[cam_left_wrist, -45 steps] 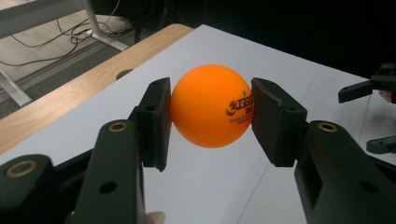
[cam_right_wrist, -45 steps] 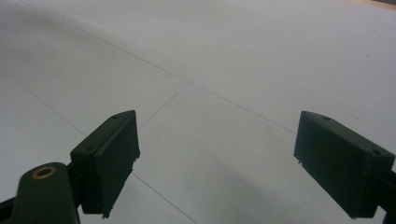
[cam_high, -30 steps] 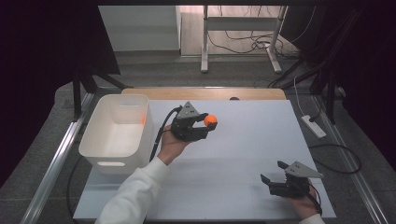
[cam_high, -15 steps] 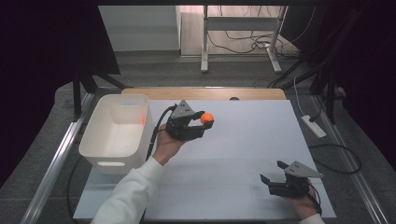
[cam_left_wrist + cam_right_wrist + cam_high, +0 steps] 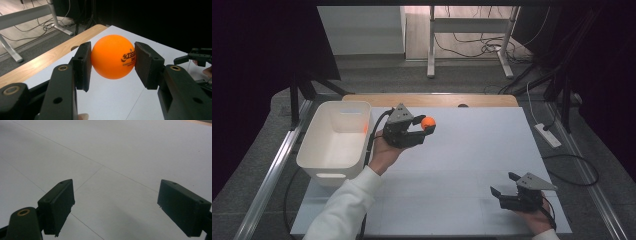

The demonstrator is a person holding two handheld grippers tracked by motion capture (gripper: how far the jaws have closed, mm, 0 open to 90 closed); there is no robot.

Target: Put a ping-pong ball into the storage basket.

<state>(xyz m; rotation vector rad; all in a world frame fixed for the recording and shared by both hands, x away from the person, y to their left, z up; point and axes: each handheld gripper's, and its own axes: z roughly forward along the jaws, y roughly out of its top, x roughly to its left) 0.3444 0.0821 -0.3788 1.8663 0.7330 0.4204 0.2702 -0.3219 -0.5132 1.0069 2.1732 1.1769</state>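
An orange table-tennis ball with dark print is held above the white table, just right of the white bin. My left gripper is shut on it. In the left gripper view the ball is pressed on both sides by the black pads. My right gripper rests low over the table's near right corner, open. In the right gripper view its jaws stand wide apart over bare white surface. The right gripper also shows far off in the left gripper view.
The bin looks empty inside. A wooden strip runs along the table's far edge. Metal rails flank the table. Desk legs and cables lie on the floor beyond.
My left gripper has carried the ball a little to the left, toward the bin, and slightly up. The right gripper has not moved.
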